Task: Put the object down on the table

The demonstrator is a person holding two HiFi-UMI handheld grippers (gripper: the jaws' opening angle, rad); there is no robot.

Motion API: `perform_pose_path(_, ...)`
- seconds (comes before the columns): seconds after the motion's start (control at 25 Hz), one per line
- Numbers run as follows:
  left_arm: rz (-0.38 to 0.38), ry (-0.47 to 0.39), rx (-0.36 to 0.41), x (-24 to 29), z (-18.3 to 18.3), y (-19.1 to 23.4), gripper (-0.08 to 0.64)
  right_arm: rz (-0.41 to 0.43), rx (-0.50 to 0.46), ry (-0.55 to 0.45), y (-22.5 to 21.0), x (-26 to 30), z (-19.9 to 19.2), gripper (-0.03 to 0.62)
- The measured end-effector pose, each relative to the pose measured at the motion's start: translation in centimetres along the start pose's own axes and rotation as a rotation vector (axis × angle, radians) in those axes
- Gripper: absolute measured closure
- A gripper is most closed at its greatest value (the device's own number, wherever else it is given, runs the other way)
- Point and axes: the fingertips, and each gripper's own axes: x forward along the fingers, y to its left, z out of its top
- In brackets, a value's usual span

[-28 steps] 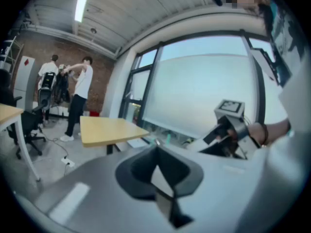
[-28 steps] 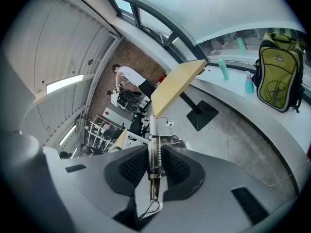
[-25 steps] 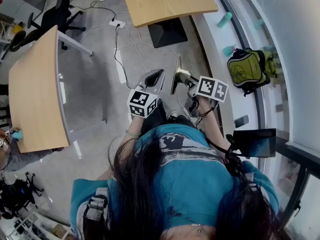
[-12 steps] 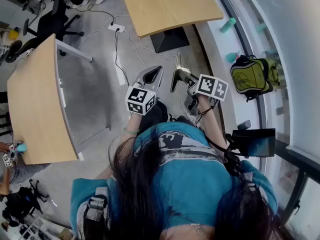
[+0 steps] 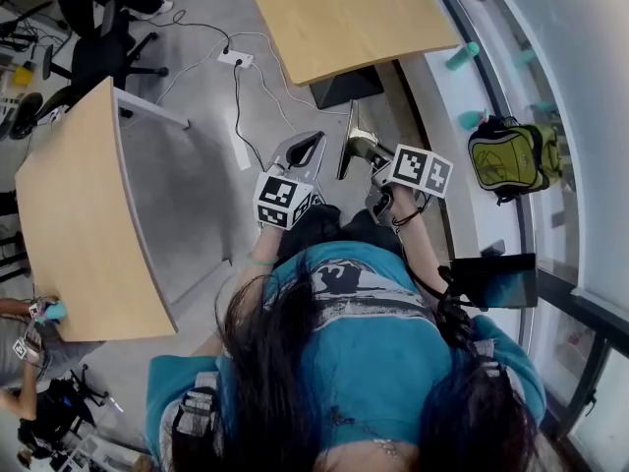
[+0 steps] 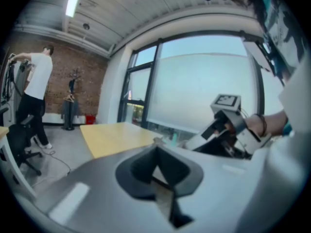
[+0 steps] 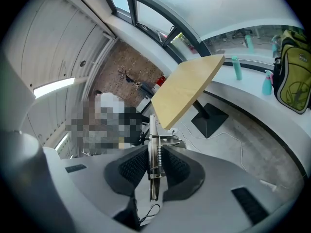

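Your right gripper (image 7: pixel 154 153) was clamped on a thin metal tool (image 7: pixel 151 125) with a coil spring. The ribbed pads pressed on its two flat sides, so the jaws stood only narrowly apart. The tool stood on edge and stuck out past the fingertips. It hung in the air over the grey floor (image 5: pixel 197 165), on no table. Just at 9 o'clock of it, your left gripper (image 6: pixel 156 149) had its tips together with nothing between them. From the head view, both grippers sat near centre, in front of your body. One wooden table (image 5: pixel 344 18) lay at 12 o'clock, well apart from the tool. A second table (image 5: pixel 74 214) curved along 9 o'clock. A green backpack (image 5: pixel 506 155) rested at 3 o'clock on the white ledge.
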Motion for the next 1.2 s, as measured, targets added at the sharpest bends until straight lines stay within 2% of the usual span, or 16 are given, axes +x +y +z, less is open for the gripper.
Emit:
perform_pose_path(0.24, 0.025, -0.007, -0.045, -0.6, -0.3, 2.9, 0.558, -0.014, -0.001, 0.019, 1.0, 1.9, 0.3, 0.502)
perform_pose_path(0.68, 0.046, -0.017, -0.072, 1.7, 0.5, 7.1, 0.558, -0.020, -0.002, 0.022, 1.1, 5.3, 4.2, 0.502)
perform_pose_path(0.92, 0.062, -0.012, -0.074, 5.6, 1.7, 10.5, 0.558, -0.007, -0.003, 0.019, 0.4, 8.6, 9.0, 0.502)
perform_pose_path(1.2, 0.082, -0.003, -0.070, 12.8, 4.6, 14.5, 0.558, 0.004, -0.004, 0.027, -1.2, 12.3, 17.3, 0.502)
